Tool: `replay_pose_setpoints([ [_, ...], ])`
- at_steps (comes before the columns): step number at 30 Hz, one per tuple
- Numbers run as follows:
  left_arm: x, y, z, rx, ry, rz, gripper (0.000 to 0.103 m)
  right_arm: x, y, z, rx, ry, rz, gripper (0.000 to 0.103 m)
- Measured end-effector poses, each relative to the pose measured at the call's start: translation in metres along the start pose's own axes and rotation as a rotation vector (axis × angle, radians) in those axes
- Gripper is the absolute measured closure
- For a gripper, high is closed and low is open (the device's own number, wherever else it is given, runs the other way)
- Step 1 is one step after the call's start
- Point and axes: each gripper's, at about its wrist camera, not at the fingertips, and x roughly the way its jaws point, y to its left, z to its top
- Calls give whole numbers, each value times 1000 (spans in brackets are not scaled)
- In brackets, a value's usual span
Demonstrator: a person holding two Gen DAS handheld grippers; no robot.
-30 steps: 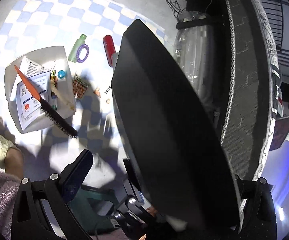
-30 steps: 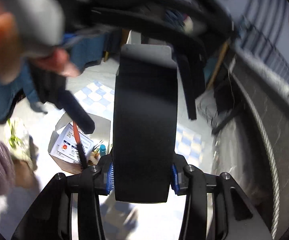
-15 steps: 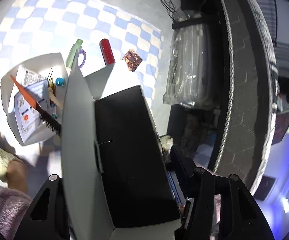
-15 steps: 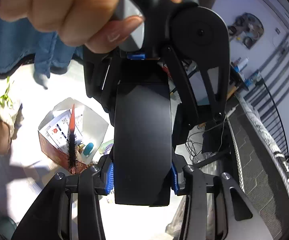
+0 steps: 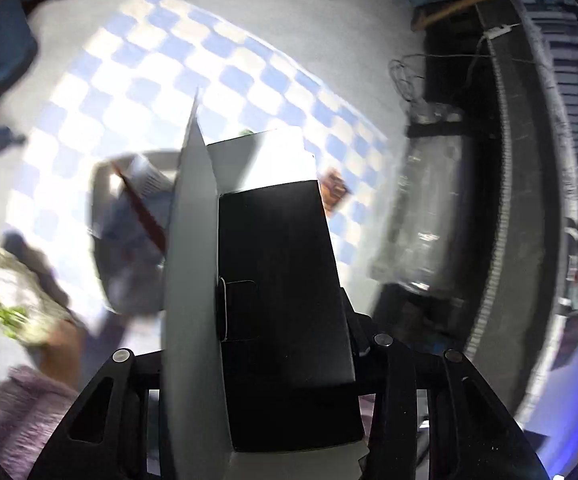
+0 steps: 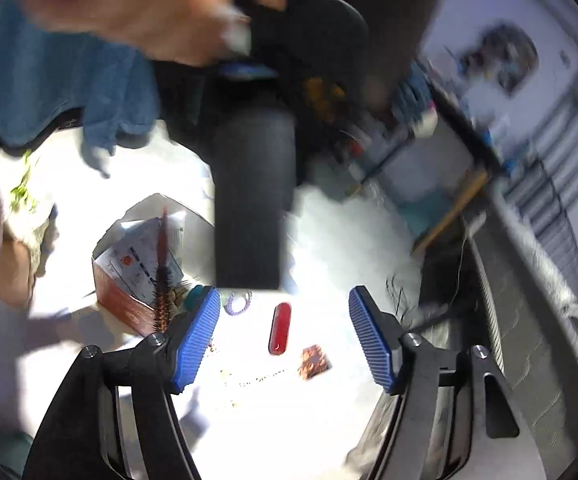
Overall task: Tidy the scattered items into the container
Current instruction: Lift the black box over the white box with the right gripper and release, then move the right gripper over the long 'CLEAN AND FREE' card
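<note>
Left wrist: black box [image 5: 277, 292] between left tongs [image 5: 257, 344].

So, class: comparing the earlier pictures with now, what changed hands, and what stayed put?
The black box passed from the right gripper, whose jaws have just opened and now stand empty, to the left gripper, whose jaws have just closed onto it. The hairbrush stays in the container; the red tube stays on the floor.

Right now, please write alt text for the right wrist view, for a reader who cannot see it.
The right hand-held gripper is open and empty above a white floor with a red tube, a purple hair tie and a brown packet. To the left, an open box holds a hairbrush.
</note>
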Motion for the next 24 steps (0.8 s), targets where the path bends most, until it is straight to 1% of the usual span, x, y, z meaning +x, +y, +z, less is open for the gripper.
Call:
replay_pose_setpoints([
  [1, -1, -1, 0, 12, -22, 53, 63, 6, -6, 0, 33, 36, -8, 35],
  [4, 3, -9, -1, 73, -75, 231, 63, 20, -33, -5, 176, 120, 20, 35],
  [5, 7, -13, -2, 94, -79, 268, 63, 24, -45, -8, 239, 146, 30, 35],
  [7, 18, -23, -6, 117, -66, 300, 62, 32, -70, -15, 395, 200, 74, 35],
  [9, 27, -28, -8, 124, -50, 307, 62, 42, -93, -26, 554, 278, 145, 35],
  [11, 35, -31, -7, 118, -34, 299, 61, 50, -108, -39, 680, 342, 192, 35],
  [13, 39, -33, -8, 93, -41, 278, 60, 55, -119, -51, 789, 361, 220, 35],
  [15, 36, -24, -6, 68, -47, 261, 59, 59, -123, -62, 872, 375, 242, 35],
  [16, 35, -12, 0, 61, -49, 252, 47, 60, -126, -64, 903, 383, 253, 35],
  [17, 38, -5, 6, 56, -48, 245, 25, 61, -127, -66, 924, 388, 261, 35],
  [18, 37, -5, 6, 53, -49, 240, 16, 62, -127, -67, 936, 390, 264, 35],
  [19, 37, -4, 6, 50, -53, 237, 14, 63, -125, -68, 941, 391, 265, 35],
  [21, 35, -3, 6, 49, -53, 229, 14, 66, -121, -65, 936, 393, 269, 35],
  [24, 33, -3, 3, 49, -25, 197, 14, 71, -115, -68, 934, 395, 270, 35],
])
